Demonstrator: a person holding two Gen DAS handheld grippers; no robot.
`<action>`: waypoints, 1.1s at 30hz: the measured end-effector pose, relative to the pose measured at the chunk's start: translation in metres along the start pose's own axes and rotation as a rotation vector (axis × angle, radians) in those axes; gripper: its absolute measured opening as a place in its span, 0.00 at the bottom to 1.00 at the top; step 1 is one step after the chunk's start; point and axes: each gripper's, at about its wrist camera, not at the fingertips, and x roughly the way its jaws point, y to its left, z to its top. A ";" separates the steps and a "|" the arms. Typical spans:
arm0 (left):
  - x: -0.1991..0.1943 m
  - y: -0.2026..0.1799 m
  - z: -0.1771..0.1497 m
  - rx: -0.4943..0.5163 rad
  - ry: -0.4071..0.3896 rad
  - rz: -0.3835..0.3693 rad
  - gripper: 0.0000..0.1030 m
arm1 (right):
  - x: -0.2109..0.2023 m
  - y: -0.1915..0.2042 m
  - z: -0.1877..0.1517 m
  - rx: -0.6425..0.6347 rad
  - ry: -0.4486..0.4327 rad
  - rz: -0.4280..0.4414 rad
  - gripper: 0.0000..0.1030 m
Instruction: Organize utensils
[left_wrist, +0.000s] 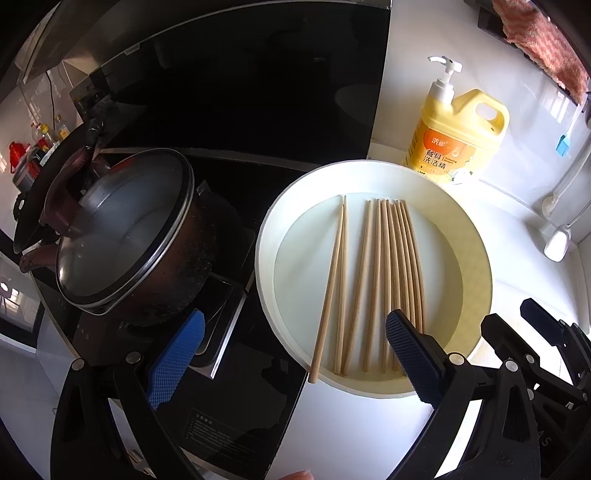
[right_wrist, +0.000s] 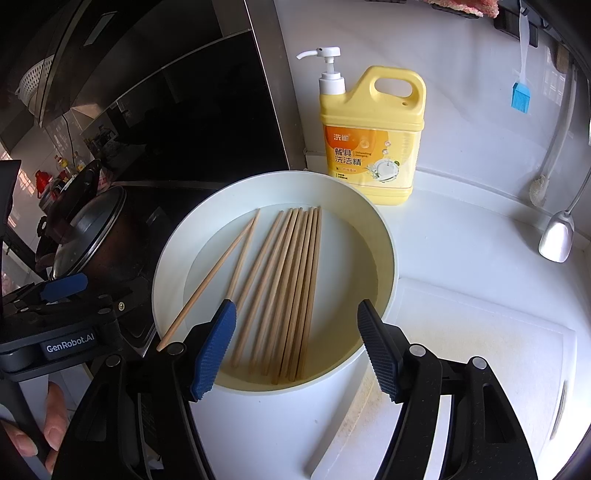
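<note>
Left wrist view: left tongs (left_wrist: 291, 347) spread wide, nothing between the blue pads; one pad hangs over the stove edge, the other over the near part of the white plate (left_wrist: 476, 236). Wooden chopsticks (left_wrist: 380, 280) lie loose on the plate, seven in a close bundle, two apart on the stove side, one of them with its butt end over the rim. Exclusive to this view, in full: a lidded dark pot (left_wrist: 129, 236) on the black stove (left_wrist: 243, 369), with a second pan behind it and small bottles at the far left. The right tongs show only as black frame at the lower right edge. Behind the plate, a yellow detergent bottle (left_wrist: 454, 136) with a white pump; a blue brush (left_wrist: 562, 143) hangs on the wall. Right wrist view: right tongs (right_wrist: 297, 350) released, pads well apart and straddling the near ends of the chopsticks (right_wrist: 291, 291) without touching them. The plate (right_wrist: 384, 236) rests on the white bench (right_wrist: 480, 258), just beside the stove. Exclusive to this view: a white cutting board (right_wrist: 472, 350) beside the plate, and a hand (right_wrist: 40, 432) gripping the left tool at the lower left. The pot (right_wrist: 88, 236) is partly hidden behind that tool. Detergent bottle (right_wrist: 371, 136) stands just behind the plate.
</note>
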 end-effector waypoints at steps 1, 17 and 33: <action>0.000 0.000 0.000 0.000 0.001 0.000 0.94 | 0.000 0.000 0.000 0.000 0.000 0.000 0.63; 0.000 -0.001 0.001 0.002 0.003 -0.001 0.94 | 0.000 0.002 0.002 -0.003 0.001 -0.002 0.63; 0.000 0.001 0.003 0.005 0.001 -0.017 0.94 | 0.000 0.004 0.001 -0.014 0.010 -0.001 0.63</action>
